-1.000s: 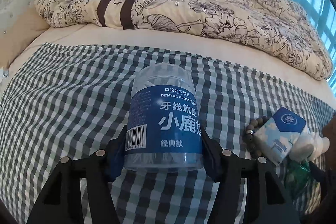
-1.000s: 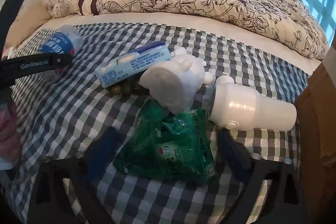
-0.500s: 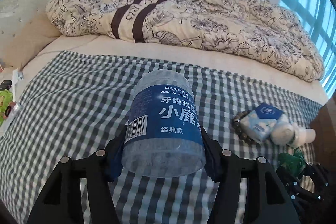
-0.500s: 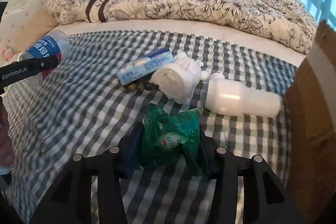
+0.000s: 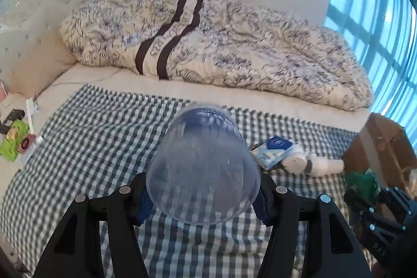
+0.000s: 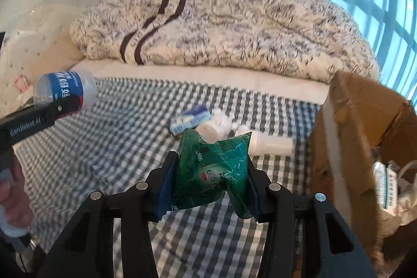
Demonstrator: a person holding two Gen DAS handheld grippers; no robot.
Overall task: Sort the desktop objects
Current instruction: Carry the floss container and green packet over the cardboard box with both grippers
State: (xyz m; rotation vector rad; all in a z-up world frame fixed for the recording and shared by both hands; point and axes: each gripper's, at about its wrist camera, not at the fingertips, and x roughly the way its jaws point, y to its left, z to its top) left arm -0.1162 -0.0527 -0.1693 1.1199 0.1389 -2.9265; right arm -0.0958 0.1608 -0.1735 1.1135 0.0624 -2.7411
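Grey-green and white gingham cloth (image 5: 99, 137) covers the bed; the cream duvet (image 5: 260, 48) carries dark floral print and 2 dark brown stripes. The clear floss jar (image 6: 62, 90) has a blue label with white lettering. The crinkled packet (image 6: 213, 168) is emerald green, the box (image 6: 365, 127) brown cardboard, the bottle (image 6: 271, 143) white, both grippers' frames black with blue pads (image 5: 144, 202)

left gripper (image 5: 203, 197): raised, jaws clamped on load | right gripper (image 6: 208, 184): raised, jaws clamped on load
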